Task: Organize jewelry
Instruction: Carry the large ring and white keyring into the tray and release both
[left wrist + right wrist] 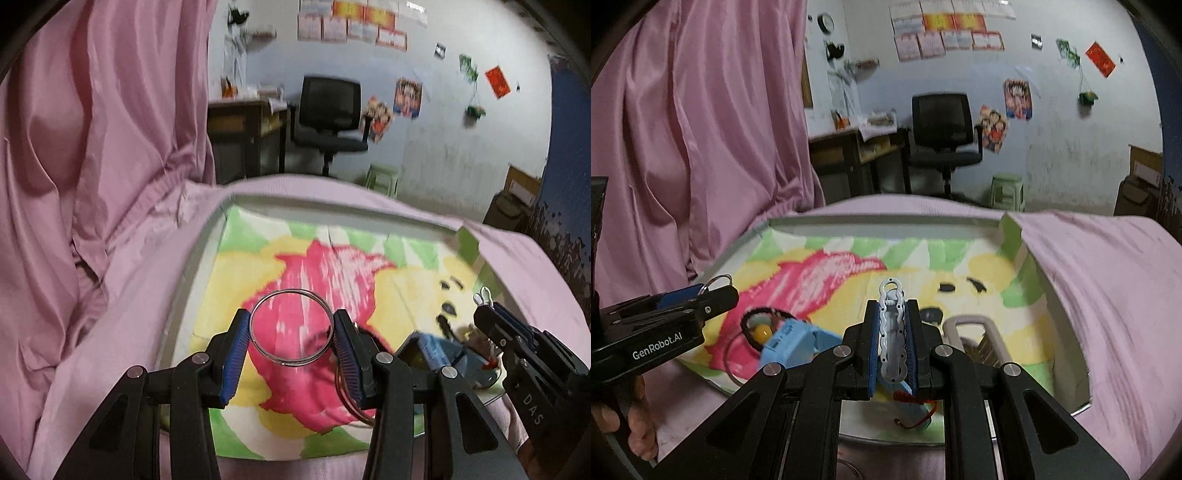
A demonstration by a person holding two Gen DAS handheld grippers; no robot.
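Observation:
My left gripper (291, 321) is shut on a thin silver bangle (290, 291), holding it by its two sides above the tray's pink-and-yellow towel (306, 266). My right gripper (893, 306) is shut on a wavy silver hair clip (892, 332) that stands upright between the pads. On the towel lie a light blue box (790, 341), a dark bracelet with a yellow bead (759, 328), a copper bangle (347, 398), a red cord (916, 406) and a pale handle-shaped piece (975, 328). Each gripper shows in the other's view: right gripper (487, 310), left gripper (720, 291).
The white tray (886, 219) rests on a pink sheet (1108, 277), with a pink curtain (92, 129) hanging at the left. A hand (635, 424) grips the left tool. Beyond the bed stand a black office chair (942, 129), a desk (849, 155) and a green stool (1006, 190).

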